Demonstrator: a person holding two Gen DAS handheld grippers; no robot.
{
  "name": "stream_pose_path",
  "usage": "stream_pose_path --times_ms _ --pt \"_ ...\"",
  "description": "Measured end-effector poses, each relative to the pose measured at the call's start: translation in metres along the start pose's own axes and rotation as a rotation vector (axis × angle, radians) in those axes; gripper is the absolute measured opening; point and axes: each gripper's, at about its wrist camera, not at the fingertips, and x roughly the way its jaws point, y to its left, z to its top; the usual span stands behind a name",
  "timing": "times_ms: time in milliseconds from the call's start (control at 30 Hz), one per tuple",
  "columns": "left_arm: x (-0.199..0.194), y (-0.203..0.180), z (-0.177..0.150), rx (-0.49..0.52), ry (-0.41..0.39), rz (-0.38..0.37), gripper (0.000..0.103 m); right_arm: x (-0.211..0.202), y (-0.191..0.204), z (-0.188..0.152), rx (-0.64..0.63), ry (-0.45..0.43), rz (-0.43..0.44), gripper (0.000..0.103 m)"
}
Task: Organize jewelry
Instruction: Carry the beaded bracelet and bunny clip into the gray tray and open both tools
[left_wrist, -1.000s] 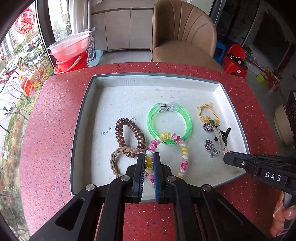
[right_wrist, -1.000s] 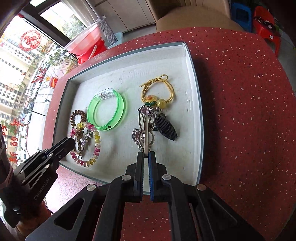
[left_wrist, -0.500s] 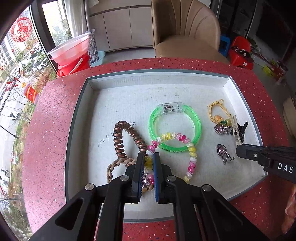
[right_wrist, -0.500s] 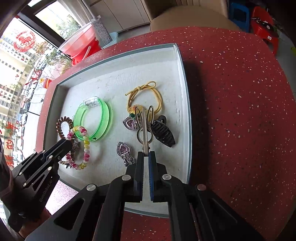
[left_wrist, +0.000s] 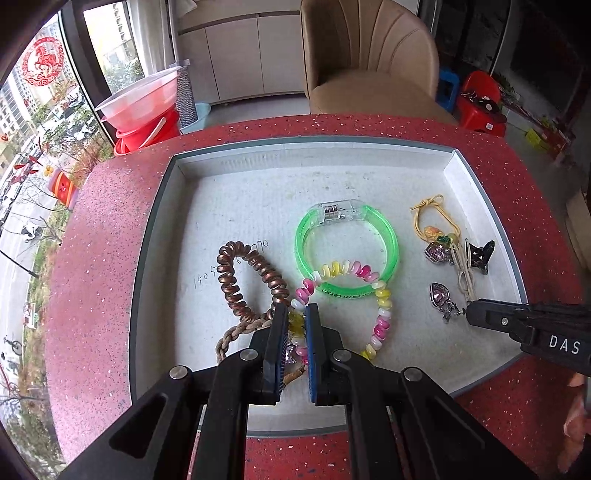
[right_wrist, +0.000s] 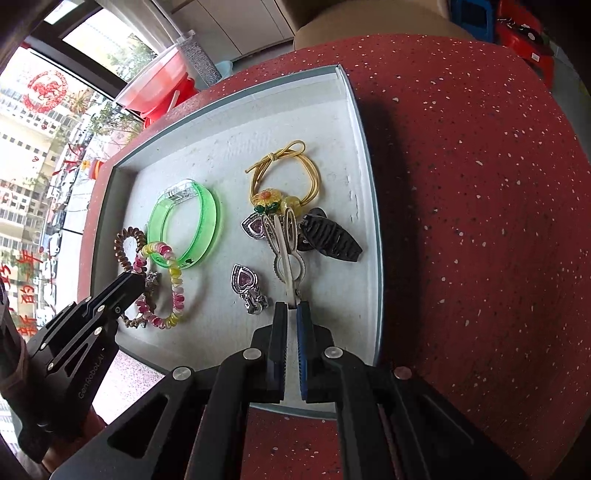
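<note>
Left wrist view: left gripper (left_wrist: 296, 314) jaws nearly closed on pastel coil bracelet (left_wrist: 380, 299) in tray (left_wrist: 155, 236); right gripper (right_wrist: 291, 314) pinches cream hair clip (right_wrist: 284, 254); lift slowly, freeing tangled neighbours

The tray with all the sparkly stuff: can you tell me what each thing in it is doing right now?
tray: on the red table, holding everything.
left gripper: jaws shut on beaded bracelet.
beaded bracelet: pinched, overlapping green bangle.
green bangle: lying flat, clasp closed.
brown coil tie: lying loose.
right gripper: jaws shut on cream clip.
cream clip: held by its tip.
black claw clip: lying on its side.
heart earring: lying loose.
</note>
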Motion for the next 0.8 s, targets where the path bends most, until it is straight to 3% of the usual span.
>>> stream_pose_path --times_ms 367,800 --pt "-0.012 -0.003 0.001 0.012 -0.044 0.032 0.027 -0.024 0.009 -0.008 0.0 -0.059 0.037 0.01" --pt "-0.025 0.014 0.002 -0.014 -0.08 -0.016 0.027 -0.031 0.023 -0.011 -0.005 -0.076 0.031 0.01"
